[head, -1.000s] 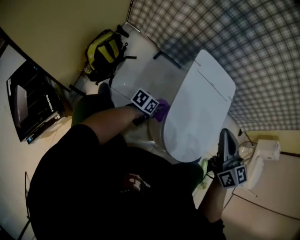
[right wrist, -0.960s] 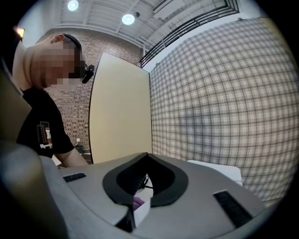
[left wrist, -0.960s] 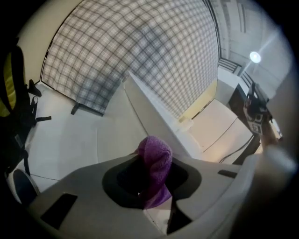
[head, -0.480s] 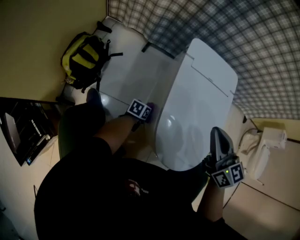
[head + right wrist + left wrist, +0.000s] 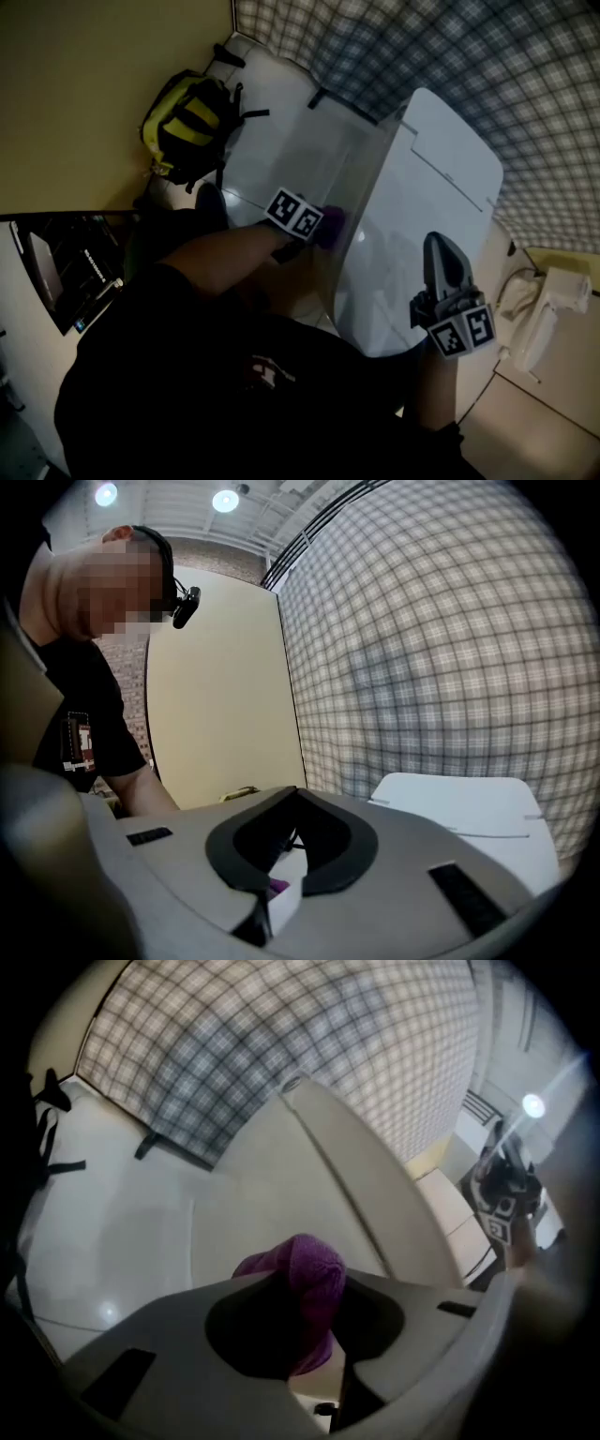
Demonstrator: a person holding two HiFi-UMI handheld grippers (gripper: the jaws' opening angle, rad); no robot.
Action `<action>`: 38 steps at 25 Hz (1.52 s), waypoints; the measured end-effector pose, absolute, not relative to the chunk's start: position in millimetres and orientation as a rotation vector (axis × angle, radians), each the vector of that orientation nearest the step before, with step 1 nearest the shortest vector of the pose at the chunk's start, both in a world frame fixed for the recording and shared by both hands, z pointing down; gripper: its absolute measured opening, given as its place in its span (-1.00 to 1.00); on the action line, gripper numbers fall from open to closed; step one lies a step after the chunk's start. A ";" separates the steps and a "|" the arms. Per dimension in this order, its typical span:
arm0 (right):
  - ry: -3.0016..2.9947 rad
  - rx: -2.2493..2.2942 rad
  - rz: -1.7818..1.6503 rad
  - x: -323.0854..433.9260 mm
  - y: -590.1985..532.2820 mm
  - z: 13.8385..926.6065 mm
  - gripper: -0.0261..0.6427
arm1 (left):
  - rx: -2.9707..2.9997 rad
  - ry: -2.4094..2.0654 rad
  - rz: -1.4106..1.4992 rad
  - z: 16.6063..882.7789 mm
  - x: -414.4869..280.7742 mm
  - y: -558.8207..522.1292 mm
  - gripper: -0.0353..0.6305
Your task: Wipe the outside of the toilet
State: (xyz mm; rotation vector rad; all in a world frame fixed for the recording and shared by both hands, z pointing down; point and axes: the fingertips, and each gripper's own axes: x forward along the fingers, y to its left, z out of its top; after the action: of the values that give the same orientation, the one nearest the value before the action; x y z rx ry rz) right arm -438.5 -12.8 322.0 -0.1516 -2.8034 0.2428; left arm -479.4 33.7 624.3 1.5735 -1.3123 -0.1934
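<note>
The white toilet (image 5: pixel 427 216) fills the middle of the head view with its lid down. My left gripper (image 5: pixel 323 228) is shut on a purple cloth (image 5: pixel 332 225) and presses it against the toilet's left outer side. In the left gripper view the purple cloth (image 5: pixel 305 1283) bulges between the jaws, with the toilet lid (image 5: pixel 347 1185) behind it. My right gripper (image 5: pixel 444 267) hovers over the lid's near right edge, shut and holding nothing. The right gripper view shows the toilet's white top (image 5: pixel 469 808) beyond the closed jaws.
A yellow and black backpack (image 5: pixel 192 127) lies on the white floor at the left, by the beige wall. A plaid wall (image 5: pixel 487 75) stands behind the toilet. A black box (image 5: pixel 66 272) sits at the far left, and a white object (image 5: pixel 548 309) with a cord at the right.
The left gripper and cloth have slid a short way along the toilet's left side. The right gripper has stayed near the lid's right edge. The head view has shifted.
</note>
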 end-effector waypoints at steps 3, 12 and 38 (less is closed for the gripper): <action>-2.830 -0.164 0.249 -444.1 1.8 313.4 -0.93 | 1.695 -1.287 -0.241 566.0 -494.9 29.8 -0.62; -2.772 0.009 0.236 -417.3 -10.2 324.2 -0.93 | 1.565 -1.385 -0.234 631.9 -530.2 -22.5 -0.62; -2.699 0.022 0.417 -444.6 -41.5 370.2 -0.93 | 1.712 -1.285 -0.164 595.8 -597.1 -89.1 -0.62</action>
State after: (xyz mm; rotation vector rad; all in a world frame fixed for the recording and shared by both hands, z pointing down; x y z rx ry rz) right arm -444.6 -41.5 370.2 0.0222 -2.6992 0.4174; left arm -597.1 -89.1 595.8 1.7120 -1.2851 -0.1643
